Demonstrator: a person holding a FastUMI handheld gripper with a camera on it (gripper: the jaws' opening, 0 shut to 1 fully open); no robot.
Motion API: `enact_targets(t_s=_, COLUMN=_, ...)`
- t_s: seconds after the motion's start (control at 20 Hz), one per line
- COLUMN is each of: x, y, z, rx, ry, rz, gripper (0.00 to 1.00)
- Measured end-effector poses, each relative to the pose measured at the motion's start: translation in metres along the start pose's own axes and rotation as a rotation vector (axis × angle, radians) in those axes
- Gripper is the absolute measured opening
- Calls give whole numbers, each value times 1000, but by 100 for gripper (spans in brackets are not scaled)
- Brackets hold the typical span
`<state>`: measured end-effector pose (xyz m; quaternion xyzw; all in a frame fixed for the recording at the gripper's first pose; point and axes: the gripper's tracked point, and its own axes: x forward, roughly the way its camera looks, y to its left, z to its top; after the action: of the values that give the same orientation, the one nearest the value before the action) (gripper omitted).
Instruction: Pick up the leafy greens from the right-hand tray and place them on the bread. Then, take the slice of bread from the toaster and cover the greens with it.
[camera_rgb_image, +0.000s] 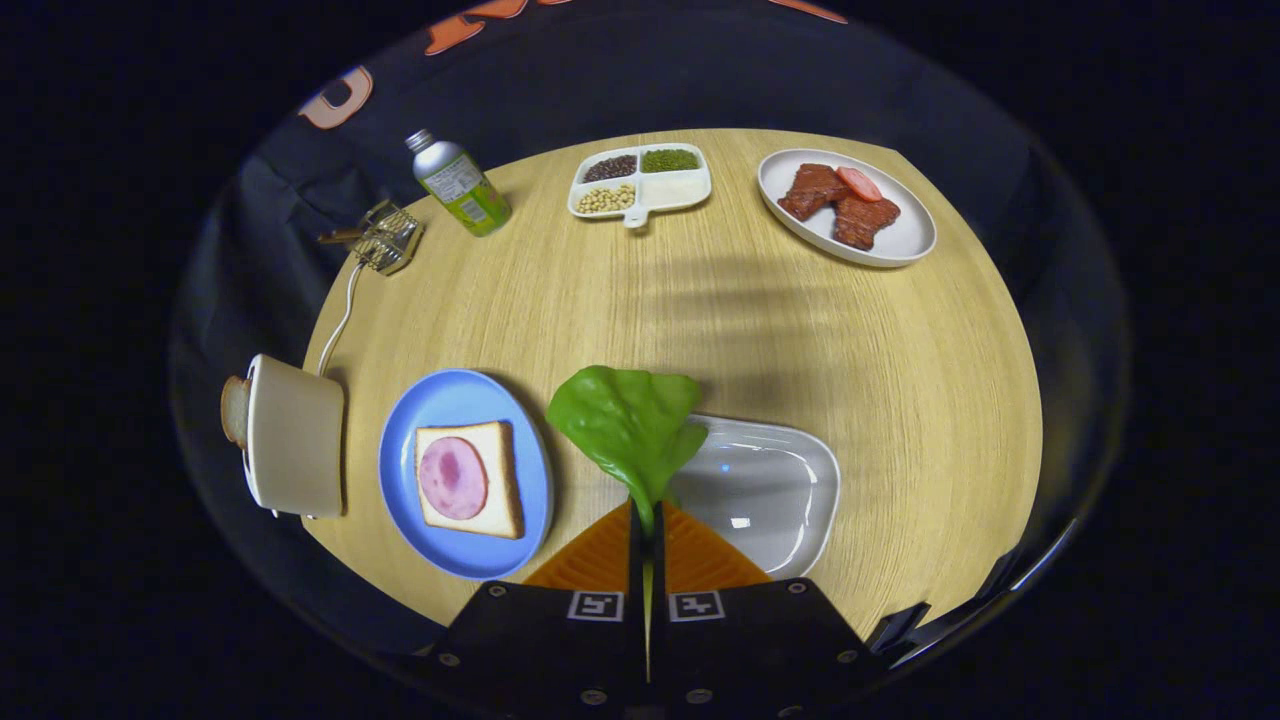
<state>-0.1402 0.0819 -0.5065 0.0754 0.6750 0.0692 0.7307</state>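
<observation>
Round pale wooden desk (700, 330): gripper (646, 525) pinched closed on the green leafy lettuce (628, 425), lifted off the empty white tray (790, 490); ham-topped bread slice (467, 478) awaits, toaster bread (235, 410) untouched.

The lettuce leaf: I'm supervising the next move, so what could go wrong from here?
The gripper pinches the lettuce leaf only by its thin stem, so the broad blade may flop or slip out on the way. The bread with its ham slice is a small target on the blue plate, so the leaf could land partly off it.
</observation>
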Motion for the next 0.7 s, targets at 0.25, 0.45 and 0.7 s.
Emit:
enact_targets(t_s=0.25, x=2, y=33, z=-2, rx=-76, ry=16, rz=43, gripper=2)
enact_targets(t_s=0.45, x=5, y=64, z=-2, rx=-106, ry=28, rz=92, gripper=2)
enact_targets(t_s=0.7, x=17, y=98, z=-1, rx=-128, ry=45, rz=125, gripper=2)
